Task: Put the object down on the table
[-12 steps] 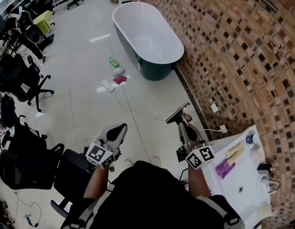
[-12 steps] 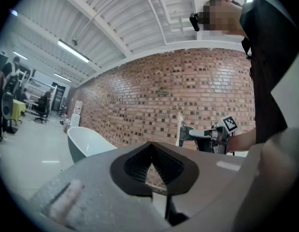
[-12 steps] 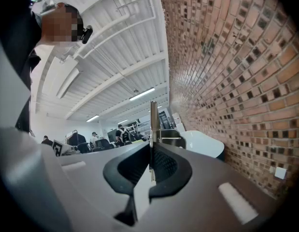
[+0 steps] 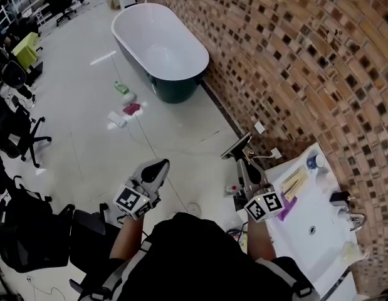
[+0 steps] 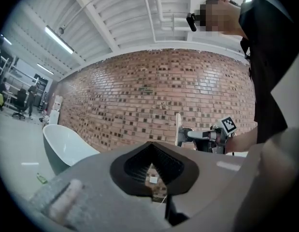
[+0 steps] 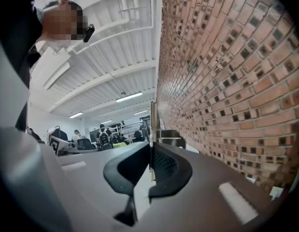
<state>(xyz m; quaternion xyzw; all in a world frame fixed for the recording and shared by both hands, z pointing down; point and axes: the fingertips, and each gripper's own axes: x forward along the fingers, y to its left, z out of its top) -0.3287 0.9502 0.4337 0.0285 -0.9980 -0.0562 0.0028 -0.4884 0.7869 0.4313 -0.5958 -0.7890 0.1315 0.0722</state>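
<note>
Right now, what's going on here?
A person holds a gripper in each hand. The right gripper has its jaws shut on a thin flat-bladed tool, held level in the air beside the white sink counter; it is not yet put down. The left gripper has its jaws shut with nothing in them.

Your wall (image 4: 294, 55) is a patchwork of brown, tan and near-black bricks. The bathtub (image 4: 159, 46) is white inside and dark teal outside, and it's on a glossy pale grey floor (image 4: 74, 137). Your left tool (image 4: 157, 167) and right tool (image 4: 243, 165) are grey with black pads (image 5: 125, 170) and black-and-white checker cubes (image 4: 132, 201). The squeegee (image 4: 235, 147) looks silvery with a dark edge. The tabletop (image 4: 325, 231) is white and the cloth (image 4: 286, 207) is purple. Your top (image 4: 194, 256) is black.
</note>
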